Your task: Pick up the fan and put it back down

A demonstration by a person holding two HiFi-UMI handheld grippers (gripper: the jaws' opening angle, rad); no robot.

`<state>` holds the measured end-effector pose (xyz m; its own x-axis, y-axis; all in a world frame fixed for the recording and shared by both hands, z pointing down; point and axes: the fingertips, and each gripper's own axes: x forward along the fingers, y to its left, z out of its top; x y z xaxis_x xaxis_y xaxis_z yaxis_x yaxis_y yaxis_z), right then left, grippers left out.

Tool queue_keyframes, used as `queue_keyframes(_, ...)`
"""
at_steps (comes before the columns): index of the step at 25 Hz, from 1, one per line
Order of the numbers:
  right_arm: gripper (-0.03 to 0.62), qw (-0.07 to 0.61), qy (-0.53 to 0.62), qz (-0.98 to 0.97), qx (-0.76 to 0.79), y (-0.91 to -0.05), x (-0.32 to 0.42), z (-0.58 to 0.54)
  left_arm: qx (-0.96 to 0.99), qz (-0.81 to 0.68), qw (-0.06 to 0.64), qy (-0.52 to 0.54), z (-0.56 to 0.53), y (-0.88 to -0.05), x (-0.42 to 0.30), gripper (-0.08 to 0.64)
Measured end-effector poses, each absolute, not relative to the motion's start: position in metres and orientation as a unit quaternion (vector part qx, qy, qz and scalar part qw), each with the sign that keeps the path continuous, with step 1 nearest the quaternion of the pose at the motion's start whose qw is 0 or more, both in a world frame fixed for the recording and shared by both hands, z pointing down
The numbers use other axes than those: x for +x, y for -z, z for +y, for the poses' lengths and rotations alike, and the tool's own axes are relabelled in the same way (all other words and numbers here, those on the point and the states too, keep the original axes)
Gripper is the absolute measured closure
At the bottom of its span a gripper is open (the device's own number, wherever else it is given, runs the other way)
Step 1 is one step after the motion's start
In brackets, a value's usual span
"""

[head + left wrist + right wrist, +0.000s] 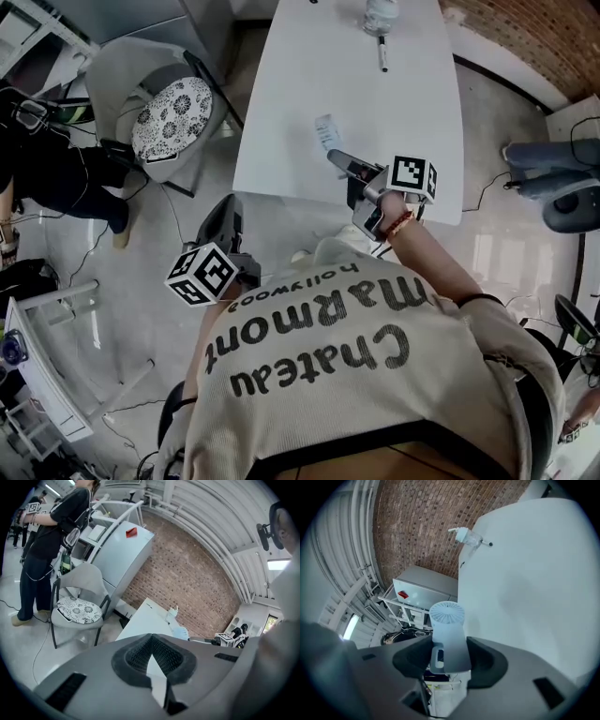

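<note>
The fan (447, 632) is a small pale handheld one with a round grille head. My right gripper (449, 657) is shut on its body, with the head sticking out past the fingertips. In the head view the fan (326, 131) hangs just above the near part of the white table (412, 103), held by the right gripper (341, 163). My left gripper (225, 217) is off the table's near left corner, over the floor. Its jaws (151, 641) are shut with nothing between them.
A spray bottle (380, 15) and a marker pen (382, 56) lie at the table's far end. A chair with a patterned cushion (174, 116) stands left of the table, and a person in black (52, 169) beyond it. An office chair (562, 187) stands at the right.
</note>
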<state>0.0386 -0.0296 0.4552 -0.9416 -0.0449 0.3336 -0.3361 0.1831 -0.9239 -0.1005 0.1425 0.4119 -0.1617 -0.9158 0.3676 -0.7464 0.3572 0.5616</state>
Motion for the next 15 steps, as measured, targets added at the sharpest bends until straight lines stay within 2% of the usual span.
queue_keyframes(15,0.368,0.122,-0.637,-0.759,0.056,-0.433,-0.016,-0.026,0.541,-0.752,0.354,0.128,0.12,-0.425,-0.117,0.56)
